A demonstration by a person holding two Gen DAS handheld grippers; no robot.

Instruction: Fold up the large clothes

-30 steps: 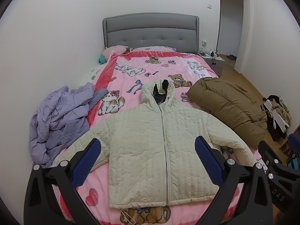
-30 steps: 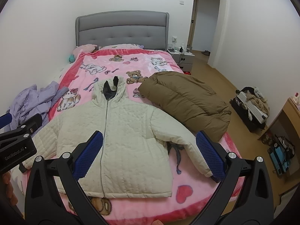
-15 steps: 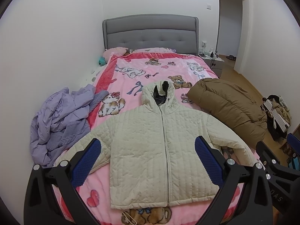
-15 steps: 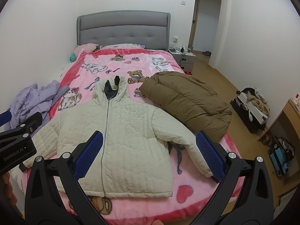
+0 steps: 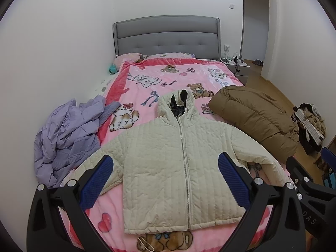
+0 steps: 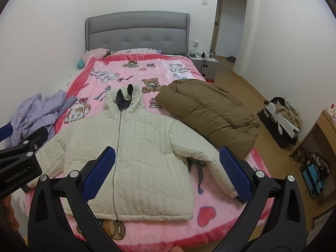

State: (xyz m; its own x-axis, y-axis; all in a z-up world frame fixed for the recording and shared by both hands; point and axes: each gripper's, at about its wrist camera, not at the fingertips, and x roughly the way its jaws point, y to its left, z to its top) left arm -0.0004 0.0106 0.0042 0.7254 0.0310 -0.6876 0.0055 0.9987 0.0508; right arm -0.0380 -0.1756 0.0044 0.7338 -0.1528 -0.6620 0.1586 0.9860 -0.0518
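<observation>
Item: cream quilted hooded jacket (image 5: 178,157), zipped, laid flat and face up on the pink cartoon blanket (image 5: 168,77) at the foot of the bed (image 5: 166,33); sleeves spread to both sides, hood toward the grey headboard.

Left claw (image 5: 166,176): fingers spread wide, holding nothing, above the jacket's lower half.

Right claw (image 6: 168,170): likewise spread wide, nothing held, above the jacket's right side.

Also present: crumpled lilac garment (image 5: 67,134) at the bed's left edge; brown puffer coat (image 5: 258,117) at its right edge.
</observation>
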